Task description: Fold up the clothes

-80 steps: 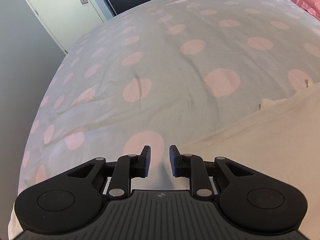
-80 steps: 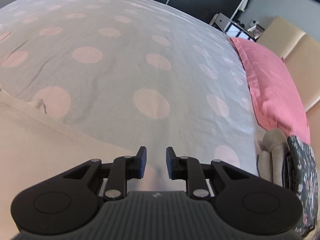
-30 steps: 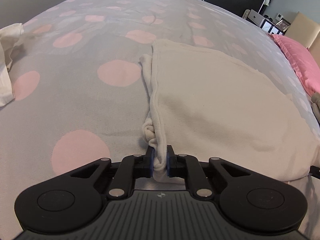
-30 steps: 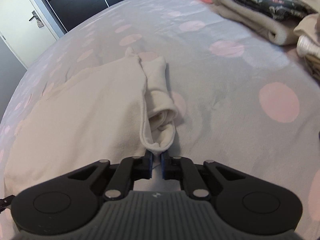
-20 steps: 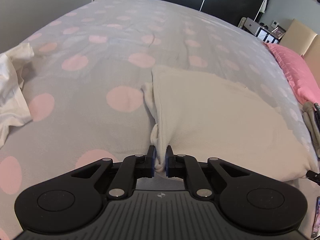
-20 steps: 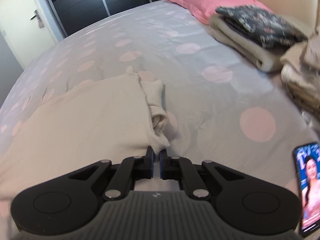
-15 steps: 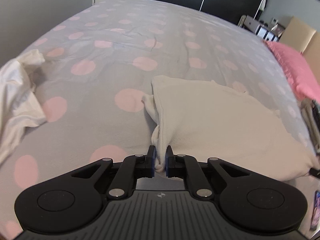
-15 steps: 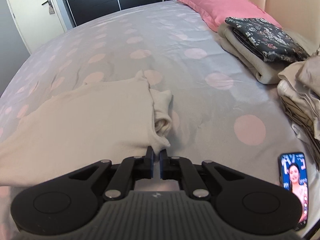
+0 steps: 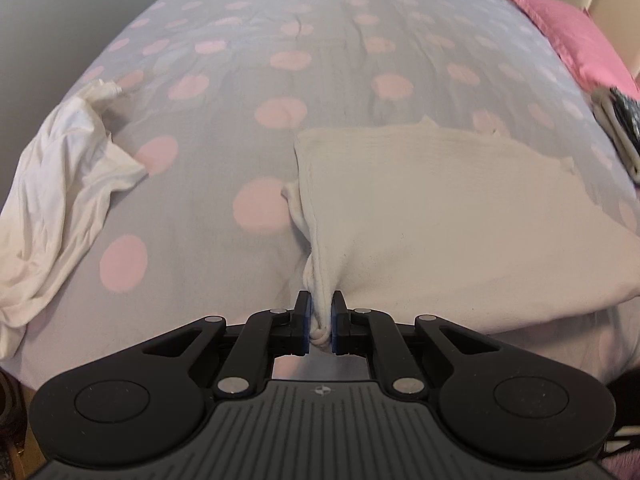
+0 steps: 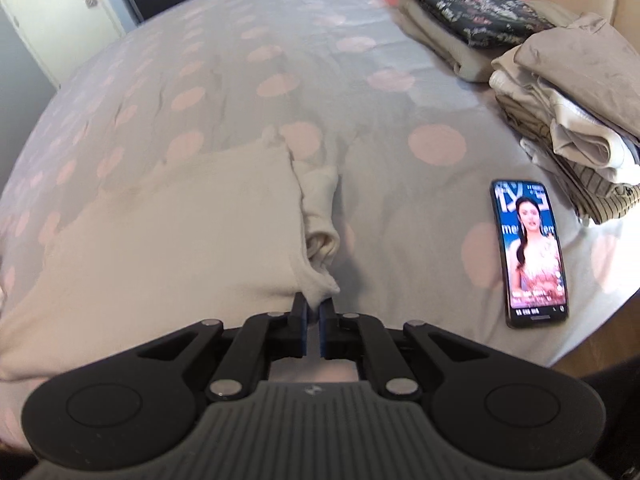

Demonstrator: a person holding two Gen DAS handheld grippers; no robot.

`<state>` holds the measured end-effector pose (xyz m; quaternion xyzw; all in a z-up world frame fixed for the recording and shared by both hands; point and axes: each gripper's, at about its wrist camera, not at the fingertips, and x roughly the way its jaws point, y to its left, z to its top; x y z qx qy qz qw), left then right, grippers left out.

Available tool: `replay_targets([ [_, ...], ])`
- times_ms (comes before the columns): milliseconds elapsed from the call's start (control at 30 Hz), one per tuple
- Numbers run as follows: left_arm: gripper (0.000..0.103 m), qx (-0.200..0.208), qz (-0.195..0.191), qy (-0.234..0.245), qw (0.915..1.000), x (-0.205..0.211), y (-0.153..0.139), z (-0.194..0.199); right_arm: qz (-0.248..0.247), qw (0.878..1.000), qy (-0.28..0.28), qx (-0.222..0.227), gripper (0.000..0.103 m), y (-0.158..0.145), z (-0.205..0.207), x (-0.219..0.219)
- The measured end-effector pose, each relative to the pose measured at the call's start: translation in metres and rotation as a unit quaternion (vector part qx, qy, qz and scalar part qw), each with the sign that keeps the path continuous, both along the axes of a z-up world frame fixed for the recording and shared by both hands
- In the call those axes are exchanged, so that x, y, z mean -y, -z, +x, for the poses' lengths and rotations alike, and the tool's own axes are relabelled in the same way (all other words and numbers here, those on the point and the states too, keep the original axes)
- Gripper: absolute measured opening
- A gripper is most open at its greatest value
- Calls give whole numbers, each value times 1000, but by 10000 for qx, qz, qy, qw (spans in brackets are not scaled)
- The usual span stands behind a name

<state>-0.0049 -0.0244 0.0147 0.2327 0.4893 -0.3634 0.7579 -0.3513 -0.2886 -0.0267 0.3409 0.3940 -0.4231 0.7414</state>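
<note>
Left wrist view: left tool (image 9: 319, 322) is clamped on a bunched corner of the cream garment (image 9: 440, 224). From that pinch the garment runs away from the tool and out to its right over the bed (image 9: 328, 40); the folded side edge heads nearly straight ahead. The far edge lies flat on the bed, the near edge looks lifted at the pinch. A crumpled white garment (image 9: 60, 184) lies well apart, to the cream garment's left.

Right wrist view: right tool (image 10: 312, 324) is pinched onto the opposite near corner of the cream garment (image 10: 180, 232), jaws almost touching with a thin bit of cloth between. Here the body spreads ahead and to the tool's left; a rolled sleeve (image 10: 320, 216) lies along its right edge. A phone (image 10: 528, 248) sits near, to the garment's right, with folded stacks (image 10: 568, 104) beyond it.

Judgement: each tool holds one near corner and the long axis runs between them. The fold probably goes forward, near edge onto far edge, both arms moving equally.
</note>
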Motion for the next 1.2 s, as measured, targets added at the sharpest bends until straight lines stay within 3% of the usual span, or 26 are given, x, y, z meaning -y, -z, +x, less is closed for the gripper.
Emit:
replay_targets([
  [300, 7, -58, 684, 279, 9973, 3, 46, -7, 546, 9963, -181, -642, 6, 54, 6, 1],
  [433, 9, -175, 681, 291, 9971, 4, 52, -7, 633, 9951, -268, -713, 8, 59, 8, 0],
  [667, 12, -100, 699, 12, 9975, -4, 39, -4, 538, 9943, -383, -834, 24, 45, 5, -9],
  [867, 15, -123, 309, -15, 9994, -1, 19, 0, 276, 9938, -809, -717, 34, 22, 13, -4],
  [1033, 15, 110, 224, 103, 9996, 17, 7, 2, 128, 9948, -871, -517, 54, 3, 20, 37],
  [1200, 16, 268, 60, 218, 9994, 37, -3, 9, 316, 9974, -645, -95, 62, -9, 23, 88],
])
